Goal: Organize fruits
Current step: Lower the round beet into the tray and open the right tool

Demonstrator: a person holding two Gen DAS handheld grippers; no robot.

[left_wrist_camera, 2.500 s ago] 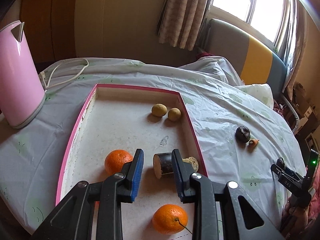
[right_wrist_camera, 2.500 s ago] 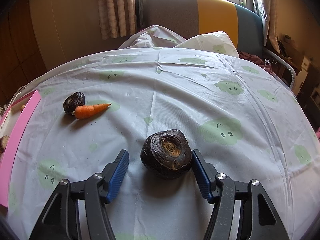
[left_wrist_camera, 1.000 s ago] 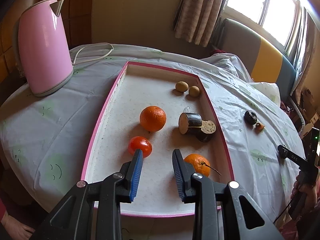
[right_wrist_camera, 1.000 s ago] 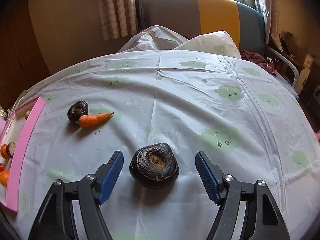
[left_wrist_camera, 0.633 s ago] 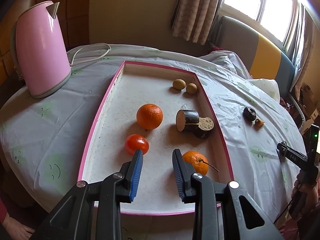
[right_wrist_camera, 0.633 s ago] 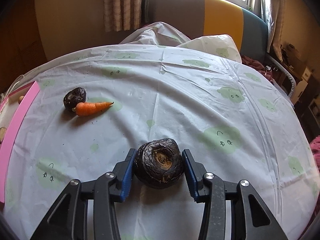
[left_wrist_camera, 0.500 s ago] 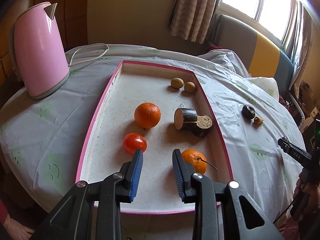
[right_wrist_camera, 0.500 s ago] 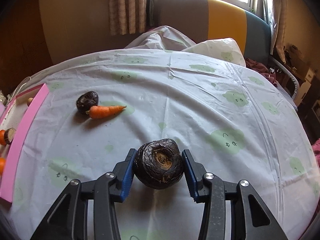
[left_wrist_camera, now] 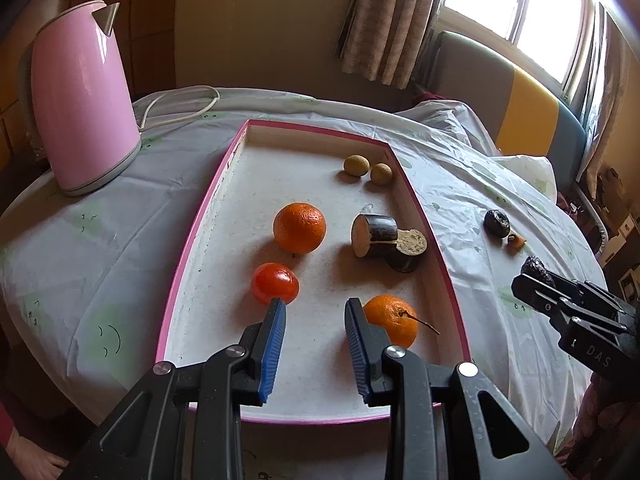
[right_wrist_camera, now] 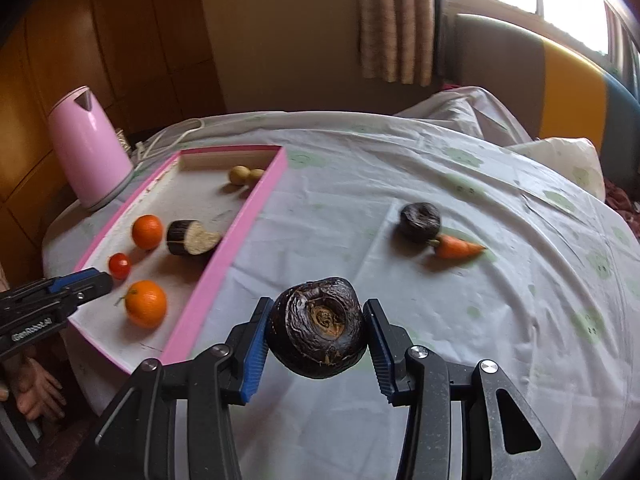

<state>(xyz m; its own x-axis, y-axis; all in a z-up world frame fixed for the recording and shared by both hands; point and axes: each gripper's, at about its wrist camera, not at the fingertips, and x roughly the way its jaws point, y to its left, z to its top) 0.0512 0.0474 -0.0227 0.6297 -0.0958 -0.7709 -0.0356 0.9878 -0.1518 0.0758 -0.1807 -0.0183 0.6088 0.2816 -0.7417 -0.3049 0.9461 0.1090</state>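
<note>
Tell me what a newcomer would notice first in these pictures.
The right claw grips a dark wrinkled fruit above the pale tablecloth. Left of it lies a pink-rimmed tray holding two oranges, a tomato and other pieces. A pink kettle stands upright beyond the tray's left edge.

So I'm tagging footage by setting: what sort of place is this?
Probably a lived-in home room: a covered round table, a pink electric kettle, a curtained window and a cushioned bench.
</note>
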